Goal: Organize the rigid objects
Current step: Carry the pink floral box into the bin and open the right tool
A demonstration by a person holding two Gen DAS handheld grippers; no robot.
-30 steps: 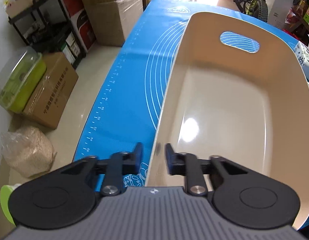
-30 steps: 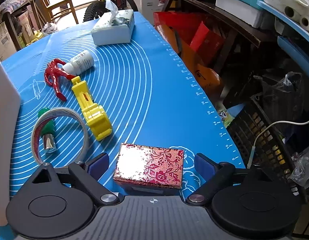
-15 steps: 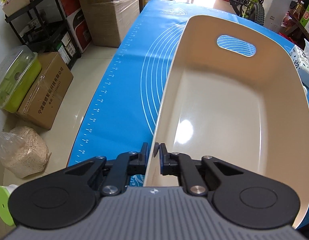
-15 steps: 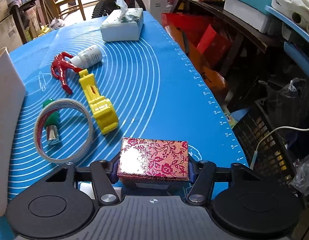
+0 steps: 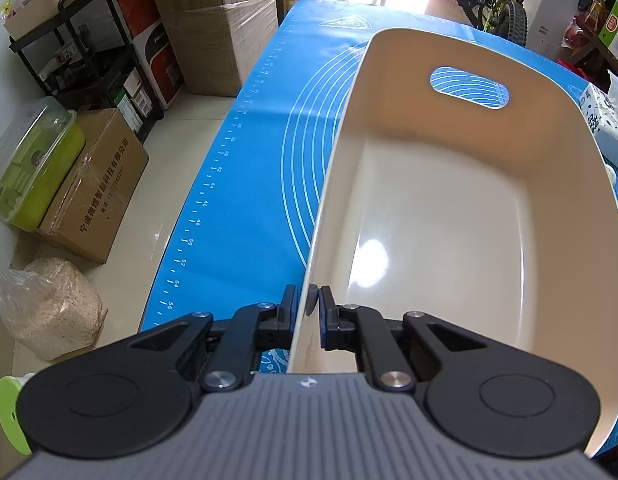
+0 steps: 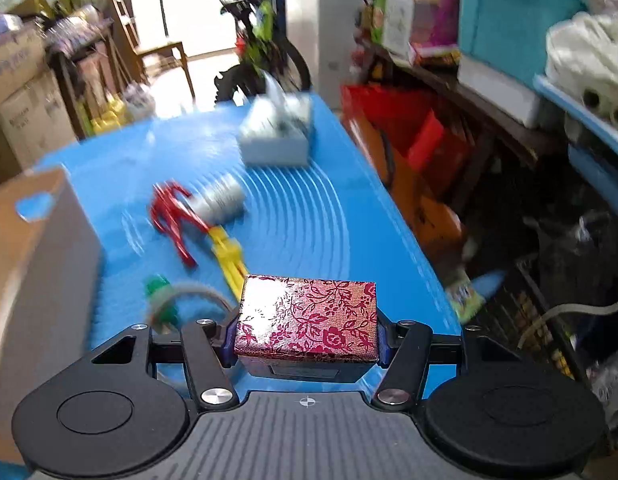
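In the left wrist view my left gripper (image 5: 308,304) is shut on the near rim of a cream plastic bin (image 5: 449,216), one finger outside the wall and one inside; nothing lies inside the bin. In the right wrist view my right gripper (image 6: 307,330) is shut on a red and gold floral box (image 6: 309,316), held above the blue mat (image 6: 293,216). On the mat beyond it lie a yellow tool (image 6: 227,252), a red clip (image 6: 173,216), a white bottle (image 6: 219,202), a tape ring (image 6: 181,300) with a green item (image 6: 159,286) and a tissue box (image 6: 277,136). The bin's outer wall (image 6: 37,264) is at the left.
The mat's right edge drops off to red bags (image 6: 393,128), a dark basket (image 6: 549,320) and cluttered shelves. Left of the table, on the floor, stand cardboard boxes (image 5: 93,184), a green-lidded container (image 5: 33,164) and a sack (image 5: 49,312). A bicycle (image 6: 261,52) stands behind the table.
My left gripper shut on the bin's rim and has stayed put. My right gripper shut on the floral box and lifted it off the mat, its view tipping up.
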